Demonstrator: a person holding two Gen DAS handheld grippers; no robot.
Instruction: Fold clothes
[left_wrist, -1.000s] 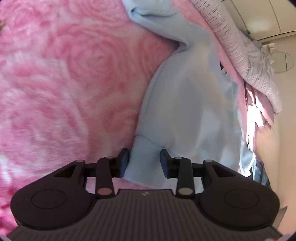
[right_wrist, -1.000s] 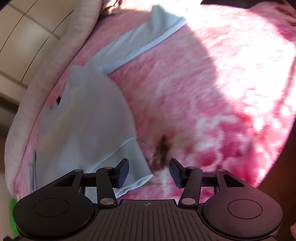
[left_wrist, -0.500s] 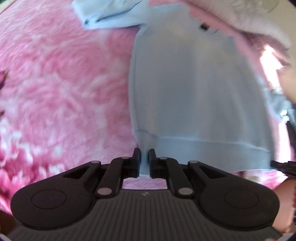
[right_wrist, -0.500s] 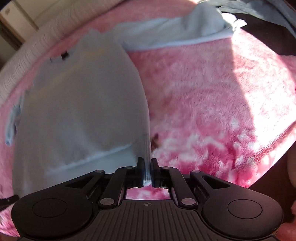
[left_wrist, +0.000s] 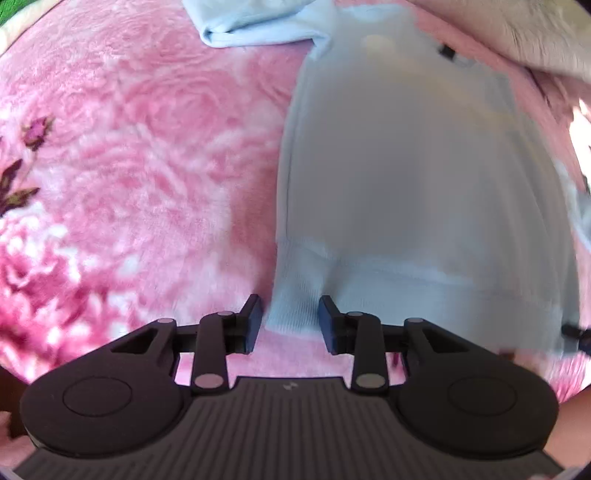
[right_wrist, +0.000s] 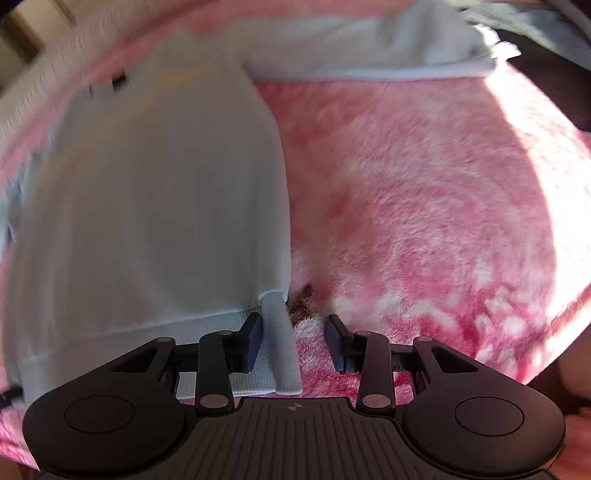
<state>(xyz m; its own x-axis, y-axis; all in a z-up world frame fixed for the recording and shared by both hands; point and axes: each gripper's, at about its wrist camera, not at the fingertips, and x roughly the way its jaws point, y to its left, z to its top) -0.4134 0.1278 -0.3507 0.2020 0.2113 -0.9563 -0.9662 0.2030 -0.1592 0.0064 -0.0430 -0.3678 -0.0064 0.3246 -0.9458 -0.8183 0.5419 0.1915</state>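
Observation:
A light blue sweater (left_wrist: 406, 166) lies flat on a pink rose-patterned blanket (left_wrist: 129, 166), hem nearest me, one sleeve (left_wrist: 258, 22) stretched out at the top. My left gripper (left_wrist: 290, 317) points down over the hem's left corner; its jaws are opening, the ribbed corner loose between them and touched by neither pad. In the right wrist view the same sweater (right_wrist: 147, 184) fills the left half. My right gripper (right_wrist: 294, 338) is over the hem's right corner, jaws opening, with the folded corner resting by the left finger, unpinched.
A pale striped bedding roll (left_wrist: 535, 40) borders the sweater's collar end and shows again (right_wrist: 37, 92) in the right wrist view. A dark grey garment (right_wrist: 535, 14) lies beyond the sleeve (right_wrist: 369, 55). Open pink blanket (right_wrist: 424, 184) spreads right of the sweater.
A second ago both grippers stood open at the crumpled hem. Half a second ago each was shut on a hem corner. Now both have let go and the sweater lies spread flat.

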